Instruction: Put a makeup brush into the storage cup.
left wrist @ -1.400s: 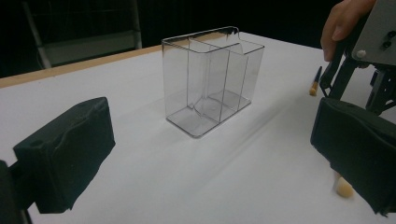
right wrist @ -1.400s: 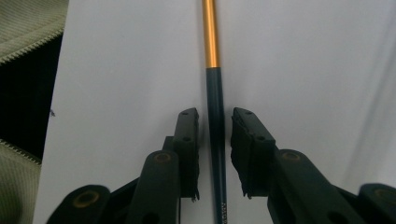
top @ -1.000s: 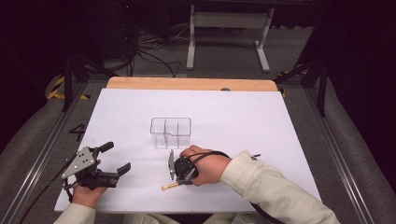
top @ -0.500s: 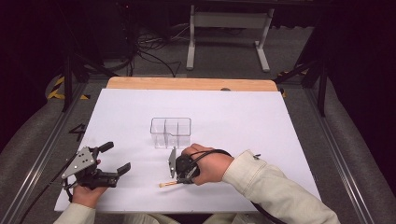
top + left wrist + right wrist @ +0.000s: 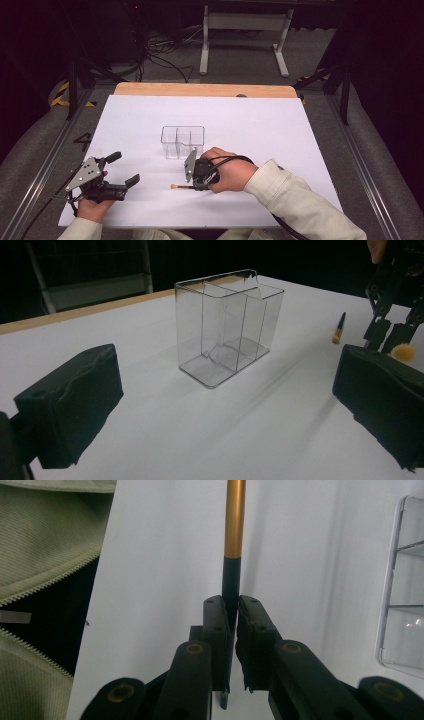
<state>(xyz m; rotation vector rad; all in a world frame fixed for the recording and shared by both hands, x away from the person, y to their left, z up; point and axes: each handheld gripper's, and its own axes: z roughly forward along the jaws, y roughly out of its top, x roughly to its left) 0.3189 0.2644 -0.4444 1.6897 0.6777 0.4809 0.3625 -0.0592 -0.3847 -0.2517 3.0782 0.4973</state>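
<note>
right hand-held gripper has the brush, left one just sitting open

so in the high view the right hand-held gripper (image 5: 192, 182) is down low on the white counter (image 5: 280, 130), just in front of the clear organizer (image 5: 183, 141), with the person's hand wrapped around it. its jaws are pinched nearly together on a thin makeup brush (image 5: 181, 187). the brush lies flat along the counter pointing toward the person's left, and its pale tip pokes out past the jaws. in the right gripper view you can see the grip up close: the two black jaws squeeze the dark part of the brush handle (image 5: 231, 587), and a gold section runs on from there away from the camera. one edge of the organizer (image 5: 402, 580) sits off to the side in that view (close by, but apart from the brush).

the left hand-held gripper (image 5: 122, 170) is near the front left corner of the counter, well apart from the organizer, jaws spread wide with nothing between them. in the left gripper view the organizer (image 5: 227, 325) stands upright between the two open pads, farther off, and its dividers split it into compartments that look bare. the brush tip (image 5: 402, 352) shows at the right of that view as a fuzzy yellowish blob, and a second small brush (image 5: 339, 329) lies on the counter just beyond.
</note>
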